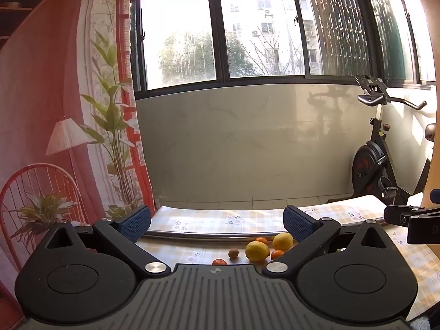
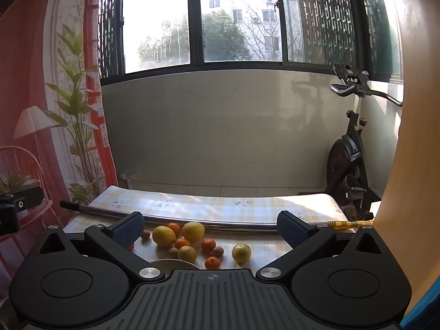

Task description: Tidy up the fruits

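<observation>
Sunlit checked tablecloth [image 2: 247, 206] carries the fruits [image 2: 189, 243], all loose in a scatter just behind the pale plate [image 2: 173, 263]. Left gripper [image 1: 217, 224] and right gripper [image 2: 210, 227] hang spread wide, grasping nothing. Sorting looks unstarted; every fruit remains.

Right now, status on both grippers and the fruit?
Left gripper open, empty. Right gripper open, empty. Fruits loose on table, untouched. Plate near. Nothing blocking.

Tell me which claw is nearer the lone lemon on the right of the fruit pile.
Right. The right claw hangs open with the lemon between its fingers; the left claw sits further left.
</observation>
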`<state>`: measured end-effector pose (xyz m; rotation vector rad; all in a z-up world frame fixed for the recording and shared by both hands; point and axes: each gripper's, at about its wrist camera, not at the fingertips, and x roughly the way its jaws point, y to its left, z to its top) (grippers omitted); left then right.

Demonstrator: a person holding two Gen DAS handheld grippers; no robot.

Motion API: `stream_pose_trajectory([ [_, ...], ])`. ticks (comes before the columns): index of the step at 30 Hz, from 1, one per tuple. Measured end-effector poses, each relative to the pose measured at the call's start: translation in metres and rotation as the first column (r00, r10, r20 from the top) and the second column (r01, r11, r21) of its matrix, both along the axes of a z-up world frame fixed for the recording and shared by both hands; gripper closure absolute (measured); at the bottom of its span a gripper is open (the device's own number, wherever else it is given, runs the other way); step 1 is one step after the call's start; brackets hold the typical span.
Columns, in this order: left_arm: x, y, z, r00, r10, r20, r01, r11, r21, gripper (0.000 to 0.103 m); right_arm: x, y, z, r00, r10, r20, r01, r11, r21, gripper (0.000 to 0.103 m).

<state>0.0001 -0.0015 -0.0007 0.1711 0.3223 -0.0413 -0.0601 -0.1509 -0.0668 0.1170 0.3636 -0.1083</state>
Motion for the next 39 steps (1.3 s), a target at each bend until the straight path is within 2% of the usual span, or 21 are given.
stream_pose_trajectory([
  [4,-0.0032,0.0054,0.0025,1.0,0.009,0.014,-0.008,1.0,-0.026,0.0,-0.0002,0.0002,0.0002,1.0,0.001,-0.001,-0.001,1.0,0.008,0.0],
  [7,-0.0041,0.0007,0.0007,1.0,0.017,0.024,-0.017,1.0,-0.011,0.0,-0.0004,0.0004,0.0005,1.0,0.001,-0.001,-0.001,1.0,0.008,0.0],
  [39,-0.0085,0.0085,0.0006,0.999,0.006,0.041,-0.005,0.999,-0.035,0.0,-0.0071,-0.0011,0.0083,1.0,-0.012,0.015,0.012,1.0,0.004,0.0],
])
